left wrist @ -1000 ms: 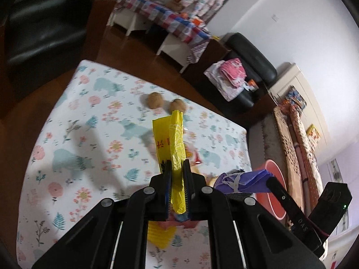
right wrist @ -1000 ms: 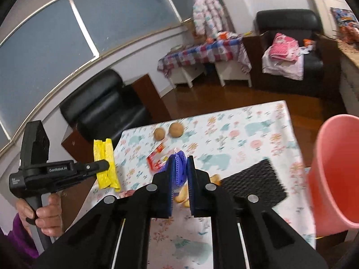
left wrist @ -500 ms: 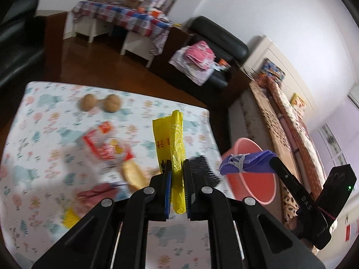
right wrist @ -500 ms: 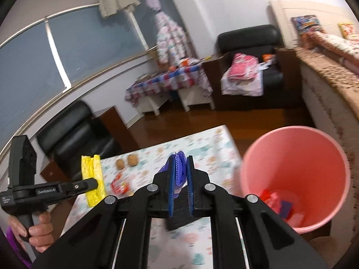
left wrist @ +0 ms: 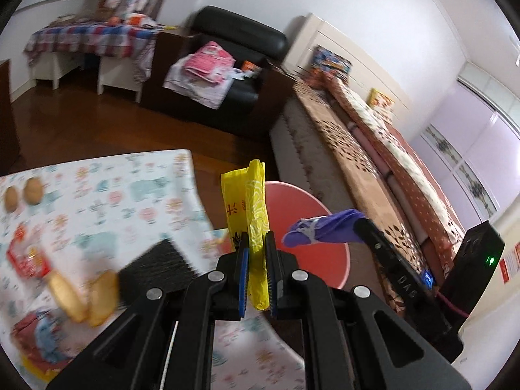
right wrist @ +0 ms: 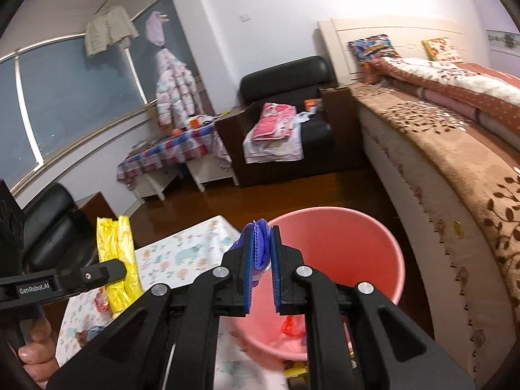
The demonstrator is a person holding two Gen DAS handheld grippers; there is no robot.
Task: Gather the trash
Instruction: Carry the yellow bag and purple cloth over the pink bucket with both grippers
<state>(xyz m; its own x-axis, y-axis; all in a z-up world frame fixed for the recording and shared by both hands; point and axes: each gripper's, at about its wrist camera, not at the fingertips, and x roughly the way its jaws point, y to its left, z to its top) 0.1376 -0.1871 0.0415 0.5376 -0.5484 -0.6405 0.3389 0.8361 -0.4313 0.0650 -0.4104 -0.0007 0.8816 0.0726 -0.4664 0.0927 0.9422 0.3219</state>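
Left claw [left wrist: 256, 260] clamping yellow wrapper [left wrist: 248, 208], right claw [right wrist: 261, 260] clamping purple scrap [right wrist: 261, 247]; pink bucket [right wrist: 373, 243] partly hidden

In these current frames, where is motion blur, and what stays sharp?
Left wrist view: table items smeared, the black brush and bread pieces worst; left gripper and yellow wrapper crisp. Right wrist view: pink bin soft near its base; right gripper and purple scrap sharp.
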